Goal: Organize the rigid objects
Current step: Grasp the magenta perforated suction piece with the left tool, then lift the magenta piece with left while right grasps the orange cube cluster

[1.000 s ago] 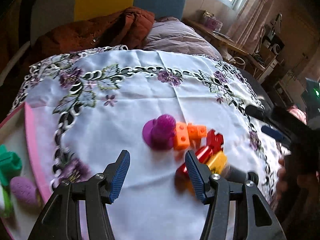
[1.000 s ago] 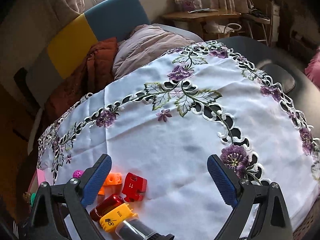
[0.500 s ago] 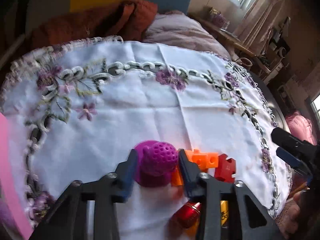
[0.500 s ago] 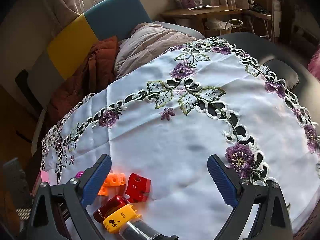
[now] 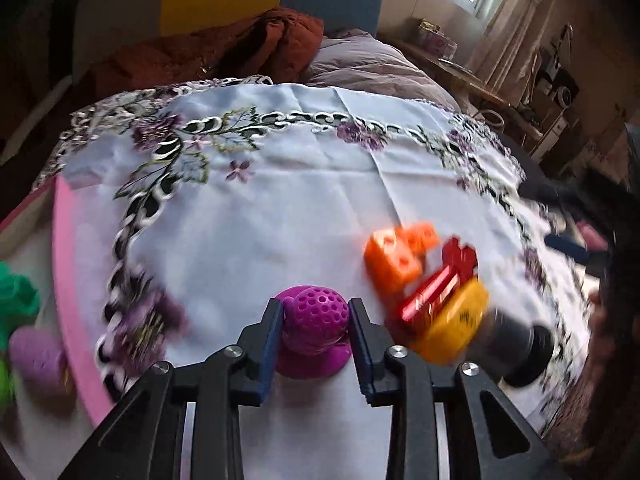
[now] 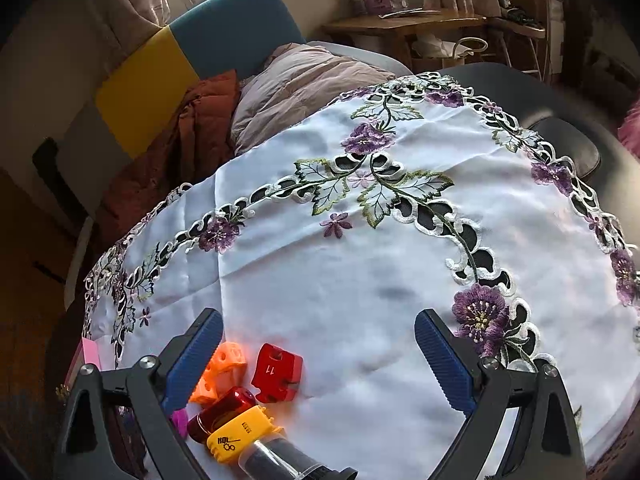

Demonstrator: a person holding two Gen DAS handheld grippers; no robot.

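A purple perforated ball toy [image 5: 312, 332] with a round base sits between the blue pads of my left gripper [image 5: 315, 306]. The jaws are closing and both pads touch the ball's sides. To its right lie orange blocks [image 5: 394, 254], a red notched piece [image 5: 460, 254], a red cylinder [image 5: 430, 300] and a yellow piece [image 5: 456, 326] on a dark tube. My right gripper [image 6: 318, 320] hangs open over bare white cloth. The same pile lies at its lower left: orange blocks [image 6: 224, 364], red piece [image 6: 276, 372], yellow piece [image 6: 240, 438].
A pink tray [image 5: 68, 280] at the table's left edge holds a green toy [image 5: 16, 296] and a purple lump [image 5: 36, 354]. The embroidered white cloth [image 6: 360, 272] covers the round table. A sofa with blankets stands behind it.
The left gripper went from wide open to closed around the purple toy, which now sits apart from the orange blocks, to their left. The right gripper kept still and open.
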